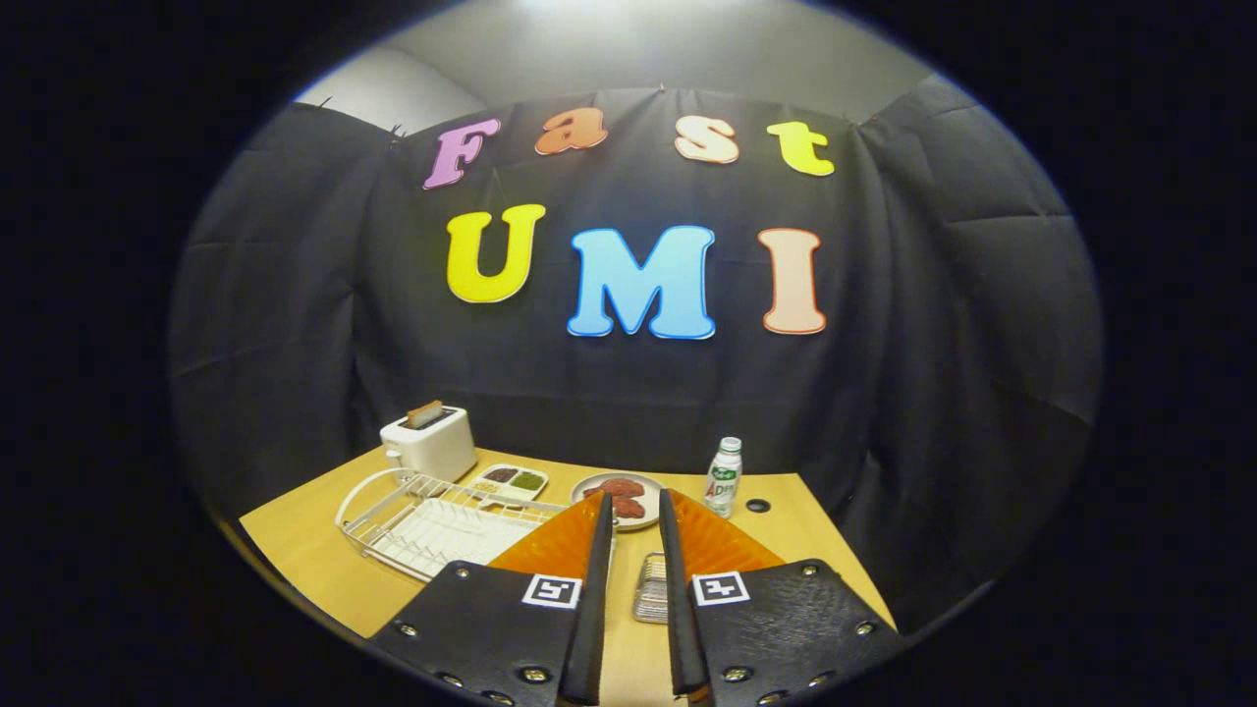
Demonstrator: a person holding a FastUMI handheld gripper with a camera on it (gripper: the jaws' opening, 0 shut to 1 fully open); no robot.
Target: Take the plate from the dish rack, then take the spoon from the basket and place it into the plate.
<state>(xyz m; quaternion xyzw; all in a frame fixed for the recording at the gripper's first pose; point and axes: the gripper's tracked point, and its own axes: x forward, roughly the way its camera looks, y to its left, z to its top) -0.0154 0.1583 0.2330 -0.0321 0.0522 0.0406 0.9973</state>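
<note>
My gripper (pixel 634 497) is held high above the wooden table (pixel 304 560), its orange fingers (pixel 550 550) a little apart and nothing between them. The white wire dish rack (pixel 432 525) lies ahead of the left finger; its inside looks flat and white, and I cannot make out a plate in it. A small metal mesh basket (pixel 650 587) sits low between the fingers, partly hidden by the right one. Whether a spoon lies in it is too small to tell.
A white toaster (pixel 429 444) with a slice of toast stands behind the rack. Beside it is a small divided tray (pixel 508 480), then a round plate of reddish food (pixel 619 496) beyond the fingertips. A white bottle (pixel 724 476) and a small black disc (pixel 757 506) stand right of it.
</note>
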